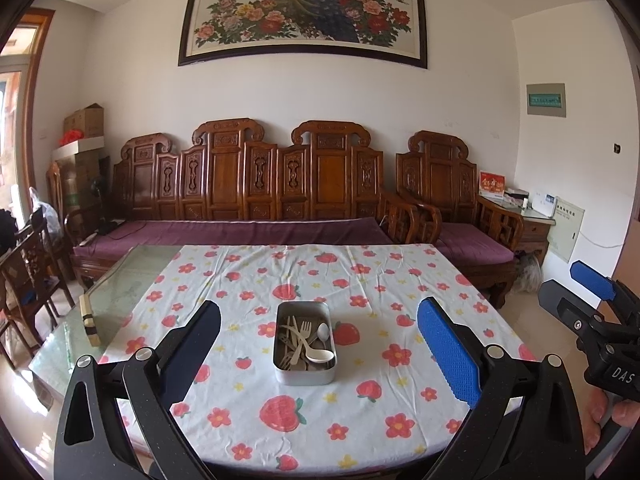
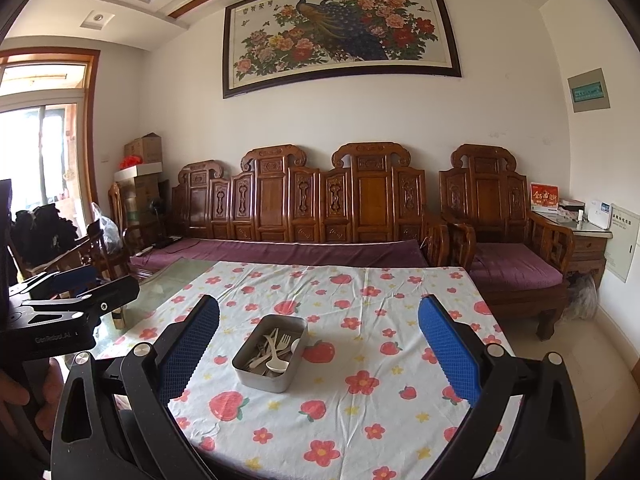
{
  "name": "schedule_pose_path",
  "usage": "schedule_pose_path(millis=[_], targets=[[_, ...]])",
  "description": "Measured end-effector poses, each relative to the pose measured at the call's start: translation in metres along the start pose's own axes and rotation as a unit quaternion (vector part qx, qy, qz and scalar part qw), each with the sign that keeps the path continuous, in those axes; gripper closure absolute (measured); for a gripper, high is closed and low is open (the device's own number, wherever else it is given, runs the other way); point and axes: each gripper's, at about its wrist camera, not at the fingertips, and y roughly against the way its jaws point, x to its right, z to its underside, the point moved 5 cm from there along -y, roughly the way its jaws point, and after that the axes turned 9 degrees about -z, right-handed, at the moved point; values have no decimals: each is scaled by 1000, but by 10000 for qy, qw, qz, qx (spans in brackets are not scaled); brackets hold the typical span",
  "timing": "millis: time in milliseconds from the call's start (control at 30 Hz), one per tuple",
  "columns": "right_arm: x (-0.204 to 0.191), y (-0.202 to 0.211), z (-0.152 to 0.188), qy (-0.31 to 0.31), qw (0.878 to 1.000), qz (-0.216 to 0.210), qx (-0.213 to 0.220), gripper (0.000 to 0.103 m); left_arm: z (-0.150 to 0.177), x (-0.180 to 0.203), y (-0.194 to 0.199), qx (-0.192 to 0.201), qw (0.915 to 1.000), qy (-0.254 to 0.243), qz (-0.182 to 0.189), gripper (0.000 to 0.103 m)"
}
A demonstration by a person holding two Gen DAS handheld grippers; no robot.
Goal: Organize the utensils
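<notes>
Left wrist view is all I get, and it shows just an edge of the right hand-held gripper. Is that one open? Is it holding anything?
Observer: The right hand-held gripper is open wide, with nothing between its fingers.
Operator: Where's the tin relative to it?
Observer: In the right wrist view the metal tin sits ahead of it on the tablecloth, left of the midline between its fingers.
Operator: What's behind my camera?
Observer: The person's left hand grips the handle of the left hand-held gripper, which is held beside the table's near left corner.
</notes>
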Motion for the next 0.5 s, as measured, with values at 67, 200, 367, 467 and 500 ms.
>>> schedule_pose_path(millis=[67,200,367,467,500], targets=[[0,0,1,-6,10000,-14,-5,3,0,0,0,-4,10000,2,11,8],[0,-2,2,-22,10000,4,-16,3,1,1,1,8,10000,-12,35,8],[0,-2,3,-23,10000,9,-20,3,2,2,1,-4,10000,-27,60,8],[1,-3,4,-28,10000,13,-23,3,2,2,1,-3,10000,-37,58,8],[0,-3,4,-32,10000,14,-17,3,3,3,1,-2,10000,-36,61,8]])
